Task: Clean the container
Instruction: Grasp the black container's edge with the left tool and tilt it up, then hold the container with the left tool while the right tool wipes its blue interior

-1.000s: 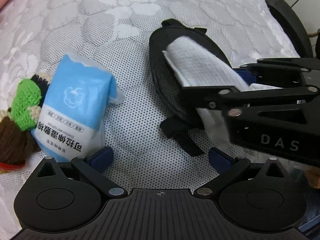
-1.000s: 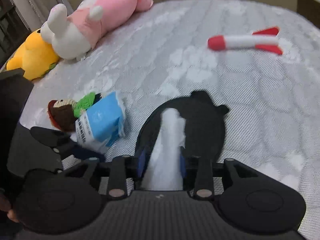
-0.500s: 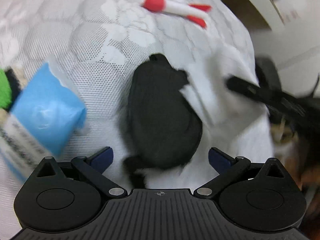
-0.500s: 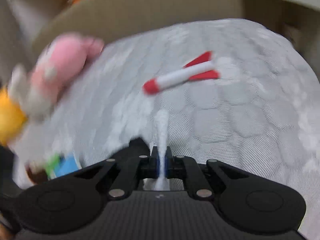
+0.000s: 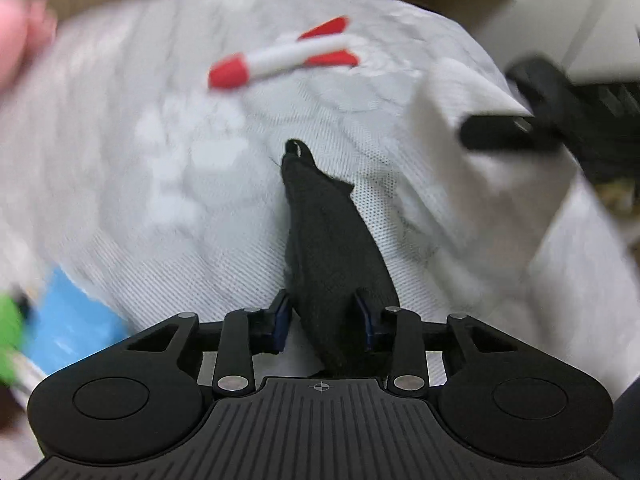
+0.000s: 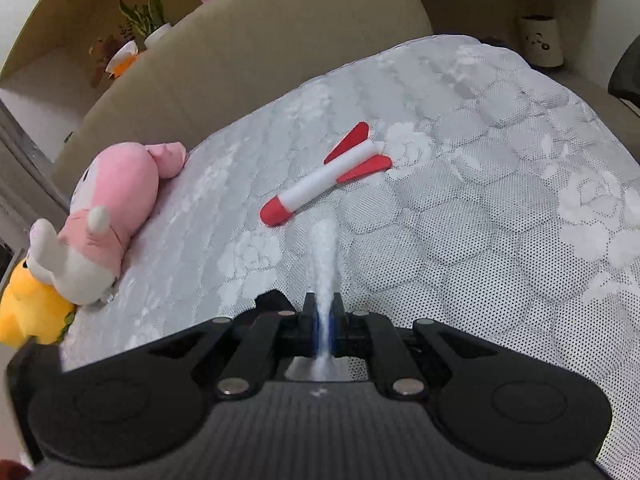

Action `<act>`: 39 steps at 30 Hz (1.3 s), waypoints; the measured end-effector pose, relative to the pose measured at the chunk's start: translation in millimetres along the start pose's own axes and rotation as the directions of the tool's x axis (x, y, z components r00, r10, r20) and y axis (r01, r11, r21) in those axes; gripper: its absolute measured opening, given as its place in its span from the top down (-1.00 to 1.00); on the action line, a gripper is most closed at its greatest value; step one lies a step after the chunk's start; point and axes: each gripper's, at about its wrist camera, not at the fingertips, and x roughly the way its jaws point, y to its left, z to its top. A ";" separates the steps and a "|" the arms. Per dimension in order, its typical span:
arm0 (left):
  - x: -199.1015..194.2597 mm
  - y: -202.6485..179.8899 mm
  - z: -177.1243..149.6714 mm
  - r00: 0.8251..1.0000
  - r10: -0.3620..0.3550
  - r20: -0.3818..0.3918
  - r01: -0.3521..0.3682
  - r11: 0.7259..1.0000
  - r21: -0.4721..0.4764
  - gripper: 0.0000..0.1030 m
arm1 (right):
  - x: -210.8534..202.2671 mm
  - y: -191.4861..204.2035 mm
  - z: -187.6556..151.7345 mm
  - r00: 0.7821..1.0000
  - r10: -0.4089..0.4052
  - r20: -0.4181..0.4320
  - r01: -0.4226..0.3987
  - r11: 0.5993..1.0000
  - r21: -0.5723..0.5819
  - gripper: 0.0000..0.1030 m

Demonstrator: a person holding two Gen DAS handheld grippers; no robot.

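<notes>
A: Where is the black fabric container (image 5: 334,256)?
B: Pinched edge-on between the left gripper (image 5: 323,318) fingers, a dark soft wedge narrowing toward 12 o'clock, its looped tip over the quilted bed.

A: And the white wipe (image 6: 325,264)?
B: Clamped in the right gripper (image 6: 325,326), a thin textured sheet seen edge-on, pointing to 12 o'clock; from the left camera it blurs at 2 o'clock.

The black pouch (image 5: 332,248) between the left gripper's (image 5: 323,316) fingers looks like matt, soft cloth. The white wipe (image 6: 325,264) in the right gripper (image 6: 325,324) looks fibrous. Ahead, the mattress (image 6: 460,240) is quilted, dotted fabric; the rocket (image 6: 324,182) looks smooth foam.
</notes>
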 end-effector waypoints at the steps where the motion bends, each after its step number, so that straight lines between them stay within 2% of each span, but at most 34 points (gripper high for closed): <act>1: -6.4 -8.2 -1.0 0.997 0.063 0.034 -0.066 0.994 0.092 0.39 | -1.4 1.9 -0.4 1.000 0.010 0.007 -0.010 1.000 -0.009 0.88; 2: -13.3 -18.5 -3.5 0.991 0.112 0.076 -0.125 0.972 0.200 0.42 | -4.1 4.0 -0.7 0.999 0.031 0.019 -0.031 0.999 -0.015 0.88; 4: -26.1 -38.0 -18.4 0.971 0.175 0.161 -0.227 0.883 0.411 0.48 | -11.3 6.9 -0.1 0.993 0.107 0.050 -0.107 0.994 -0.002 0.88; 6: -30.3 -56.0 -36.9 0.958 0.201 0.207 -0.284 0.784 0.552 0.46 | -15.9 9.6 0.2 0.974 0.219 0.060 -0.221 0.975 0.027 0.88; 7: -30.6 -62.8 -44.1 0.956 0.200 0.215 -0.290 0.758 0.584 0.40 | -13.8 11.6 -0.3 0.962 0.271 0.045 -0.273 0.961 0.043 0.88; 8: -30.2 -67.7 -48.9 0.958 0.188 0.216 -0.282 0.752 0.596 0.18 | -8.9 14.3 -1.6 0.951 0.308 0.014 -0.309 0.950 0.054 0.88; 9: -30.3 -70.4 -51.5 0.965 0.163 0.206 -0.255 0.768 0.588 -0.02 | -1.7 17.3 -3.7 0.947 0.320 -0.031 -0.318 0.946 0.057 0.89; 10: -30.7 -71.2 -52.1 0.970 0.143 0.199 -0.233 0.785 0.574 -0.08 | 8.5 20.2 -7.7 0.950 0.300 -0.090 -0.297 0.954 0.050 0.89; 12: -32.1 -70.3 -51.8 0.983 0.095 0.156 -0.166 0.821 0.547 -0.04 | 26.9 23.4 -17.6 0.962 0.193 -0.193 -0.197 0.980 0.001 0.89; 13: -33.3 -66.0 -50.4 0.995 0.040 0.089 -0.080 0.854 0.515 -0.07 | 32.8 22.6 -21.1 0.967 0.122 -0.222 -0.132 0.991 -0.031 0.88; 14: -34.0 -60.3 -49.1 0.999 -0.017 0.036 -0.002 0.883 0.470 -0.09 | 36.0 20.2 -22.5 0.970 0.056 -0.235 -0.069 0.996 -0.051 0.88; 16: -36.4 -50.2 -52.0 0.996 -0.080 -0.035 0.087 0.913 0.398 -0.12 | 38.1 13.3 -22.4 0.970 -0.011 -0.244 0.000 0.999 -0.046 0.88; 18: -36.8 -41.2 -53.9 0.992 -0.107 -0.070 0.124 0.931 0.343 -0.34 | 38.4 8.2 -22.9 0.967 -0.046 -0.250 0.038 0.999 -0.037 0.88; 20: -35.1 -28.3 -48.5 0.984 -0.142 -0.103 0.164 0.956 0.242 -0.38 | 33.8 13.0 -24.1 0.973 -0.046 -0.227 0.033 0.998 -0.059 0.88; 21: -35.9 -17.7 -45.3 0.977 -0.177 -0.121 0.195 0.968 0.157 -0.47 | 30.9 16.1 -24.6 0.976 -0.041 -0.213 0.026 0.997 -0.072 0.88; 22: -35.2 -6.3 -41.2 0.969 -0.208 -0.133 0.219 0.972 0.079 -0.56 | 25.4 20.6 -24.5 0.981 0.001 -0.192 -0.015 0.997 -0.075 0.88; 23: -36.6 6.0 -39.6 0.957 -0.250 -0.149 0.251 0.968 -0.012 -0.77 | 19.3 24.9 -23.9 0.983 0.070 -0.172 -0.082 0.994 -0.066 0.88; 24: -38.5 14.9 -40.3 0.946 -0.278 -0.166 0.270 0.960 -0.070 -0.83 | 14.7 28.2 -23.3 0.977 0.137 -0.163 -0.147 0.988 -0.048 0.88; 25: -40.5 23.3 -41.2 0.935 -0.304 -0.182 0.285 0.951 -0.123 -0.83 | 11.3 31.9 -23.8 0.963 0.210 -0.170 -0.218 0.976 -0.027 0.88; 27: -44.1 38.9 -44.3 0.932 -0.306 -0.197 0.272 0.945 -0.179 -0.83 | 11.6 40.0 -29.1 0.922 0.314 -0.226 -0.324 0.946 -0.006 0.87; 28: -45.1 46.5 -45.0 0.933 -0.296 -0.203 0.256 0.946 -0.201 -0.84 | 14.0 46.0 -34.0 0.910 0.312 -0.272 -0.333 0.942 -0.032 0.86; 29: -45.7 56.2 -47.0 0.937 -0.280 -0.208 0.231 0.945 -0.229 -0.87 | 17.1 53.5 -39.5 0.911 0.261 -0.319 -0.305 0.947 -0.098 0.86; 30: -44.1 64.9 -48.5 0.940 -0.270 -0.209 0.214 0.943 -0.256 -0.90 | 21.1 61.7 -45.8 0.920 0.167 -0.354 -0.248 0.948 -0.197 0.86; 31: -42.3 73.8 -50.9 0.943 -0.263 -0.203 0.197 0.935 -0.294 -0.90 | 25.7 68.2 -53.3 0.931 0.040 -0.362 -0.162 0.936 -0.314 0.85; 32: -39.5 84.0 -54.2 0.945 -0.261 -0.197 0.180 0.918 -0.352 -0.91 | 28.9 68.0 -56.5 0.934 -0.045 -0.354 -0.093 0.926 -0.365 0.85; 33: -37.3 93.1 -55.7 0.943 -0.269 -0.195 0.172 0.898 -0.405 -0.92 | 30.9 63.6 -56.0 0.933 -0.087 -0.349 -0.049 0.930 -0.363 0.85; 35: -30.7 109.3 -61.7 0.932 -0.308 -0.188 0.176 0.844 -0.507 -0.92 | 27.8 54.3 -50.1 0.939 -0.095 -0.331 -0.015 0.949 -0.314 0.86; 38: -22.2 125.0 -70.0 0.919 -0.354 -0.174 0.182 0.773 -0.608 -0.93 | 22.7 58.6 -46.0 0.947 -0.162 -0.277 0.050 0.927 -0.371 0.85; 39: -19.5 129.5 -71.3 0.915 -0.365 -0.171 0.181 0.752 -0.634 -0.94 | 22.5 61.5 -46.2 0.945 -0.165 -0.281 0.046 0.921 -0.388 0.73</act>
